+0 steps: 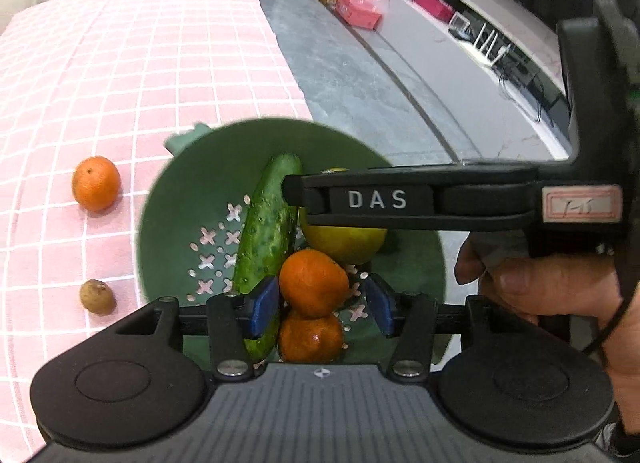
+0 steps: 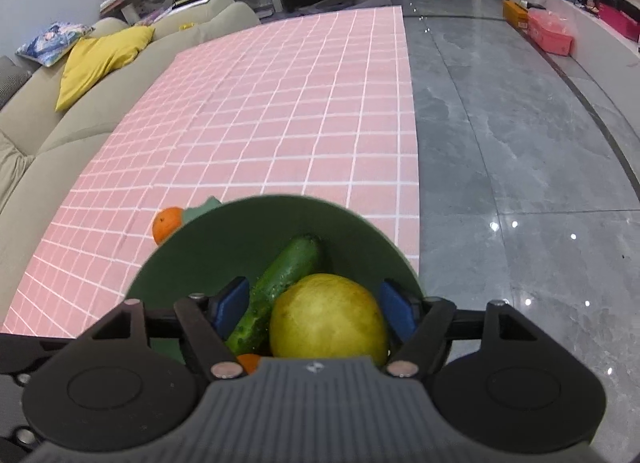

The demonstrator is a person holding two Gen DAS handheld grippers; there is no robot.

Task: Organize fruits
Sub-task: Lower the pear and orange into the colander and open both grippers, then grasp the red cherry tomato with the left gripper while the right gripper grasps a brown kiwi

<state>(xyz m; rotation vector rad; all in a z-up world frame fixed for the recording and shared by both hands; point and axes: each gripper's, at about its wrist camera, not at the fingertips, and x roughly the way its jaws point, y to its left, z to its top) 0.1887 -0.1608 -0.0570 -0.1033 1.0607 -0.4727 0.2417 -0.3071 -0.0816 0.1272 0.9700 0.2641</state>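
A green colander [image 1: 192,199] sits low in the frame on the pink checked cloth [image 1: 120,63], holding a bumpy cucumber [image 1: 266,231], a yellow lemon [image 2: 328,317] and 2 glossy tangerines [image 1: 313,283]. Left gripper [image 1: 320,305] and right gripper [image 2: 316,305] both gape, empty. A third tangerine [image 1: 96,183] lies left.

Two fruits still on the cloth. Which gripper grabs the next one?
Left, likely. Its gripper is open above the bowl, and the loose orange and small brown fruit lie on its side.
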